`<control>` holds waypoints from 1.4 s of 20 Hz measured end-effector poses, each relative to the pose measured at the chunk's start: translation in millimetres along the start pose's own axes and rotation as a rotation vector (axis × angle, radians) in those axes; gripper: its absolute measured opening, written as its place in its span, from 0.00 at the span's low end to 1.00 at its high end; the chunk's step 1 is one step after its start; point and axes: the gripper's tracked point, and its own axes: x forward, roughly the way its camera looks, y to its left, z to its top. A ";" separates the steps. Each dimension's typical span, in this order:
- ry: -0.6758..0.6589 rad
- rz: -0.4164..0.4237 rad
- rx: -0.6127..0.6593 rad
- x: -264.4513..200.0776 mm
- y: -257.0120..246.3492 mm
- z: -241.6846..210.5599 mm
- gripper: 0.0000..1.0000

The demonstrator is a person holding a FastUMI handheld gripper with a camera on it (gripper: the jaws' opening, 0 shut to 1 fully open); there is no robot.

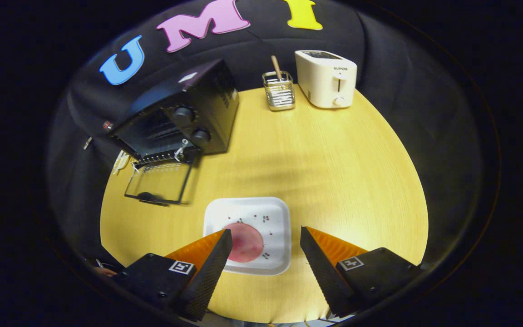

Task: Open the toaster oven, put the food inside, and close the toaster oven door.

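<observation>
A round pink slice of food (244,243) lies on a white square plate (274,213) at the near side of a round, pale wooden table (334,172), partly hidden behind the tip of the left finger. The plate, dotted with small dark red specks, sits just ahead of the gripper (266,240), whose two fingers are spread wide apart and hold nothing; the left finger (207,272) crosses over the plate's near left corner while the right finger (325,268) stands just to the right of the plate's edge.

Far to the left, a black toaster oven (184,113) stands at the table's edge with its glass door (159,181) folded down flat toward the near side, the wire rack visible in the open cavity and two dark knobs set one above the other on the right of its front.

At the far side of the table, a small wire mesh holder (279,93) contains a wooden-handled utensil (277,68) leaning upright. Just to its right stands a cream-coloured pop-up toaster (327,79), its lever and dial facing the near side. Black cloth forms the backdrop behind the table.
</observation>
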 end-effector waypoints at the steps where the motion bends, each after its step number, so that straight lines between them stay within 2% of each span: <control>1: 0.022 -0.005 0.003 8.4 -5.6 -4.0 0.99; 4: 0.076 -0.014 0.010 27.2 -12.8 -14.1 0.97; 5: 0.083 -0.015 0.005 32.9 -14.2 -15.0 0.86; 10: 0.128 -0.031 -0.020 47.5 -16.4 -25.3 0.87; 11: 0.135 -0.034 -0.024 50.1 -17.1 -25.3 0.84; 13: 0.147 -0.042 -0.033 53.0 -17.6 -28.2 0.71; 16: 0.184 -0.075 -0.055 57.3 -22.0 -35.5 0.42; 18: 0.192 -0.078 -0.043 58.6 -21.5 -36.2 0.32; 19: 0.205 -0.093 -0.048 59.5 -24.3 -36.2 0.32; 20: 0.200 -0.093 -0.022 40.7 -19.2 -30.0 0.20; 21: 0.229 -0.082 -0.009 74.9 -21.5 -42.1 0.08; 23: 0.252 -0.065 -0.018 58.9 -22.2 -36.7 0.08; 26: 0.288 -0.026 -0.011 57.0 -19.8 -34.8 0.08; 28: 0.303 0.015 0.019 60.0 -21.2 -37.7 0.05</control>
